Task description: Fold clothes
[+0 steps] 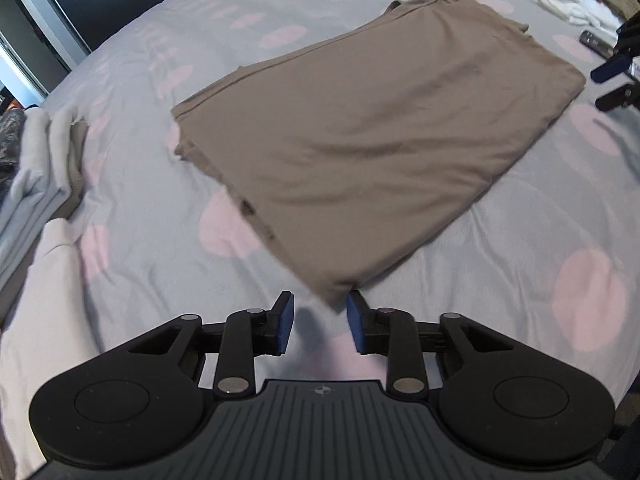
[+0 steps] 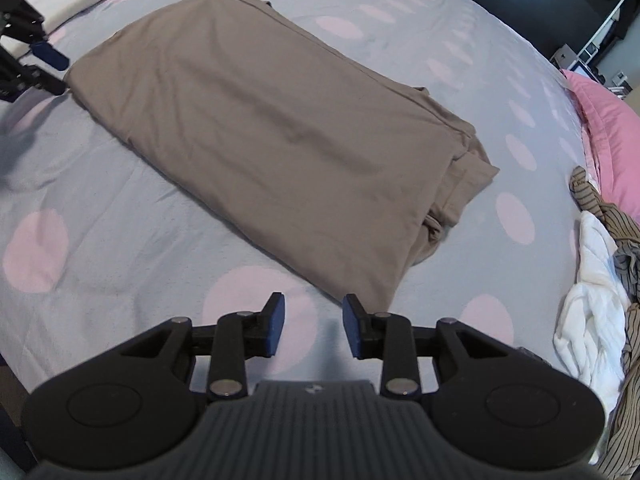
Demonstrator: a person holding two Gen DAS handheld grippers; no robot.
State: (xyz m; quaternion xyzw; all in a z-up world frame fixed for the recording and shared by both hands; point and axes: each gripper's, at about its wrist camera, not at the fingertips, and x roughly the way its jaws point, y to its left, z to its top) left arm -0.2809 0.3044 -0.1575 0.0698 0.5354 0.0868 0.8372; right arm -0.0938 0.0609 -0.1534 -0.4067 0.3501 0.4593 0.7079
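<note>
While no bin or basket shows, I log the folded taupe garment (image 1: 352, 132) lying flat mid-frame on the dotted grey bedspread (image 1: 152, 248). My left gripper (image 1: 320, 326) and right gripper (image 2: 314, 326) angle downward at its near corners, jaws apart, gripping nothing.

The brown garment (image 1: 360, 136) is soft, smooth, matt cloth. The bed cover (image 1: 152, 264) is matt cloth, a bit crinkly. Each gripper, left (image 1: 320, 322) and right (image 2: 314, 326), is matt black plastic with shiny metal pins and blue pads (image 2: 276, 324).
</note>
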